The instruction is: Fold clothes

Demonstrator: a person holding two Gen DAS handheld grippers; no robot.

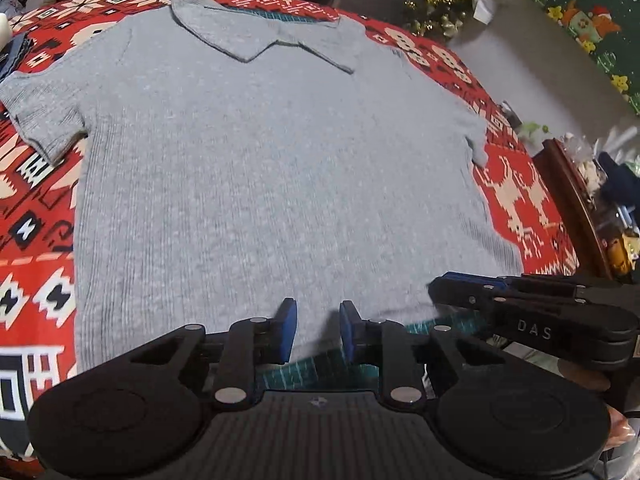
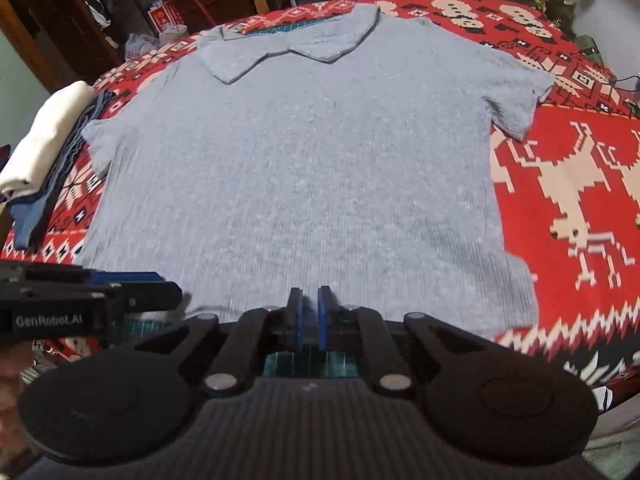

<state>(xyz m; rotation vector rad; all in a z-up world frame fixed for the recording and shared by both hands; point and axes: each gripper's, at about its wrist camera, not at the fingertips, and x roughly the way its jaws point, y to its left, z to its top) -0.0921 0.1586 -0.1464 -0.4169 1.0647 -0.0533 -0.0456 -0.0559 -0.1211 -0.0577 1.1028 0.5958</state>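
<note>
A grey ribbed polo shirt (image 1: 256,152) lies spread flat and face up on the desk, over a red patterned tablecloth (image 1: 36,216). Its collar (image 1: 256,36) sits at the upper middle of the left wrist view, one short sleeve reaches out at the left edge, and the hem runs along the bottom just ahead of both tools. A green cutting mat (image 2: 310,362) peeks out below the hem.

The left claw (image 1: 318,330) is spread, its blue pads standing apart at the hem near the bottom centre of its own view, with cloth visible between them but not pinched. The right claw (image 2: 309,318) has its pads closer together with a narrow gap between them, sitting right at the hem's edge; whether any fabric is caught there cannot be told.

At the left edge of the right wrist view, a stack of folded clothes (image 2: 40,148) lies beside the shirt's sleeve.

The knit looks light, soft and stretchy, so it should drape and sag wherever it is not supported. Likely the best hold is on the hem, at two spots well apart near the bottom corners, pinching both layers so the front does not slide off the back when lifted.
</note>
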